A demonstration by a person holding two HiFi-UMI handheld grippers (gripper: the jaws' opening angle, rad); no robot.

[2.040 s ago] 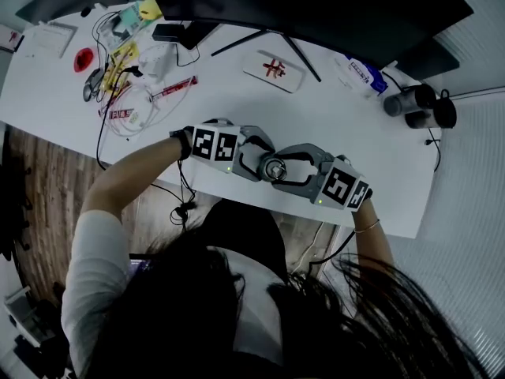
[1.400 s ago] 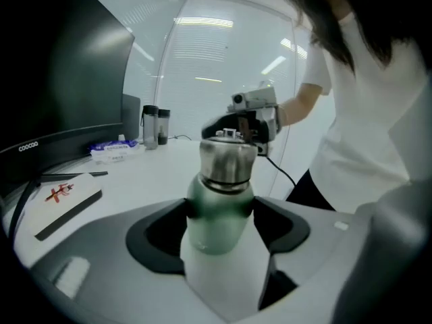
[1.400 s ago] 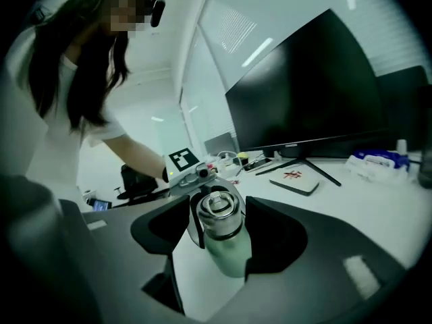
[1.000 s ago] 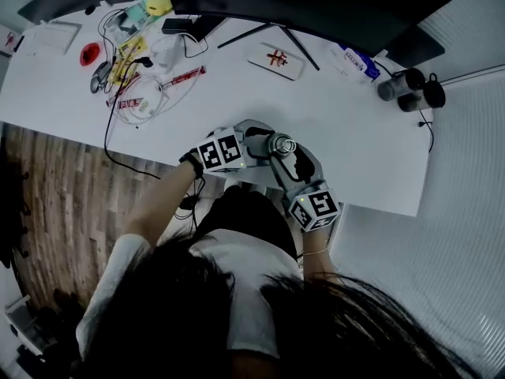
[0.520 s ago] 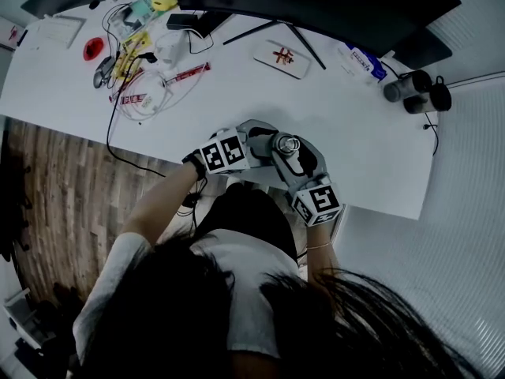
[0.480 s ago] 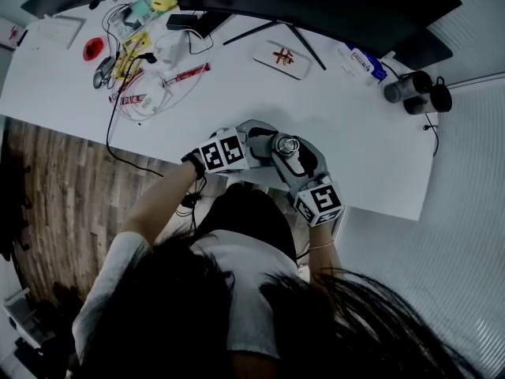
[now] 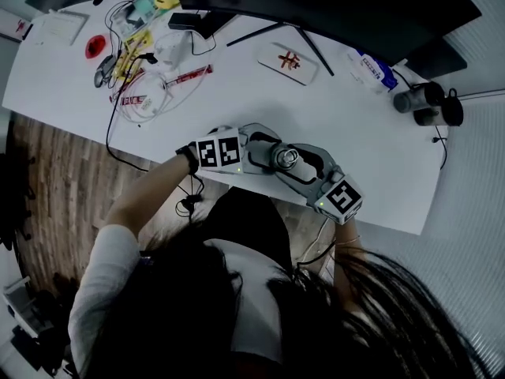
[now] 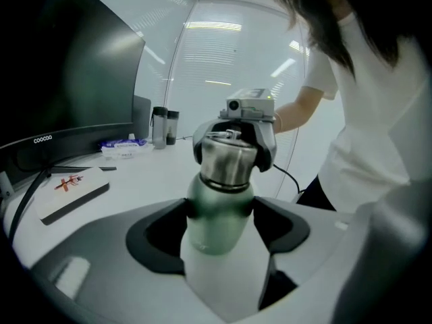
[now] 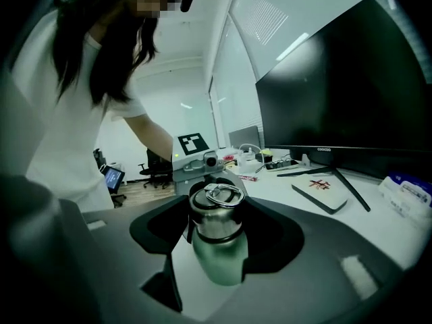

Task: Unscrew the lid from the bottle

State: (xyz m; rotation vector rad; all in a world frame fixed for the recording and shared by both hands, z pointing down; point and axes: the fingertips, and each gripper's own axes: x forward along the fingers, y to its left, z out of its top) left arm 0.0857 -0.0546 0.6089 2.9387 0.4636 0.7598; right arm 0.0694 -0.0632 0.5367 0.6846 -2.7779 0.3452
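Clamping the green metal bottle (image 8: pixel 219 211) by its body, the left gripper (image 7: pixel 262 150) has its jaws closed on it. The right gripper (image 7: pixel 297 162) pinches the steel ring-topped lid (image 9: pixel 214 216), apparently fully seated; unscrewing remains.

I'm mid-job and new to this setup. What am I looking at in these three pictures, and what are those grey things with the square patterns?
There is no robot here. A person holds a pair of hand-held tongs in each hand, and the patterned cubes are part of them. The head view comes from a camera on the person's head, looking down on a white table. The two gripper views come from cameras riding on each pair, looking along its jaws. The left tongs are shut on the green bottle. The right tongs are shut on its steel lid, which is still on. Further back on the table lie cables, a white box and two dark cups, and a monitor stands there too.
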